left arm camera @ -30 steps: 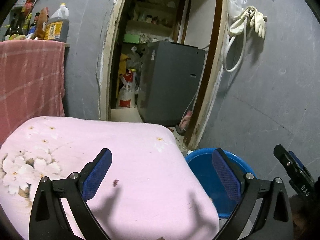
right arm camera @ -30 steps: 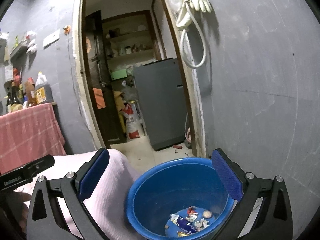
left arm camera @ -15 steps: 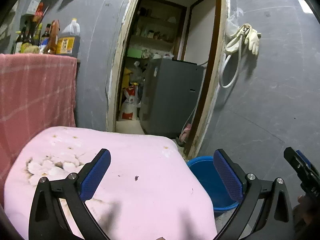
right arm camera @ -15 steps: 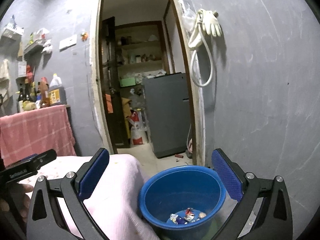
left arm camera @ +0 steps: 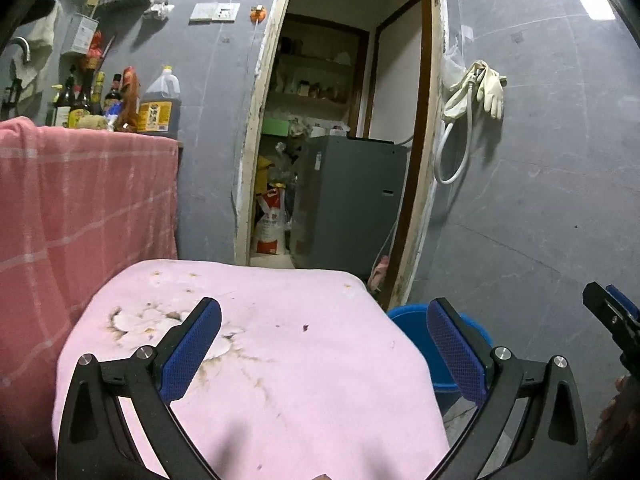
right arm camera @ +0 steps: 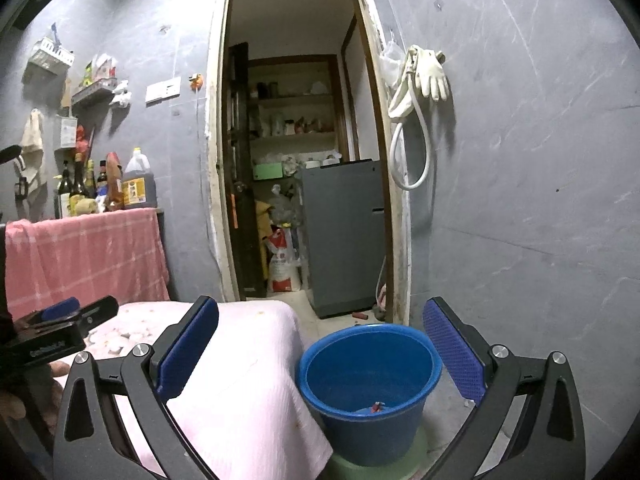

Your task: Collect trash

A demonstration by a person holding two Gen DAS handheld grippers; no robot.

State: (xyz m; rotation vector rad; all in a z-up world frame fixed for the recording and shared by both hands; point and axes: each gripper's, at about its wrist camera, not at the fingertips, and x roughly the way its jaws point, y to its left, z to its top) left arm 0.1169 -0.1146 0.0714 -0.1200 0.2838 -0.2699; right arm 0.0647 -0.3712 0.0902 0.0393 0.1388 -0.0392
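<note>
A blue bucket (right arm camera: 370, 384) stands on a green stool beside the pink-covered table (right arm camera: 248, 396), with scraps of trash (right arm camera: 375, 407) on its bottom. My right gripper (right arm camera: 320, 354) hangs open above and in front of the bucket, nothing between its blue pads. In the left wrist view my left gripper (left arm camera: 324, 346) is open over the pink cloth (left arm camera: 280, 380), where a tiny dark speck (left arm camera: 305, 326) lies. Only the bucket's rim (left arm camera: 404, 318) shows there, past the table's right edge. The right gripper's tip (left arm camera: 608, 312) shows at the far right.
An open doorway (right arm camera: 296, 160) leads to a storeroom with a grey fridge (right arm camera: 344, 236) and sacks. A pink checked cloth (left arm camera: 80, 208) covers a counter with bottles (left arm camera: 160, 104) on the left. Gloves and a hose (right arm camera: 420, 92) hang on the grey wall.
Both grippers have risen and pulled back: the table and bucket look smaller and lower, and more wall and shelves show. Both stayed open and empty.
</note>
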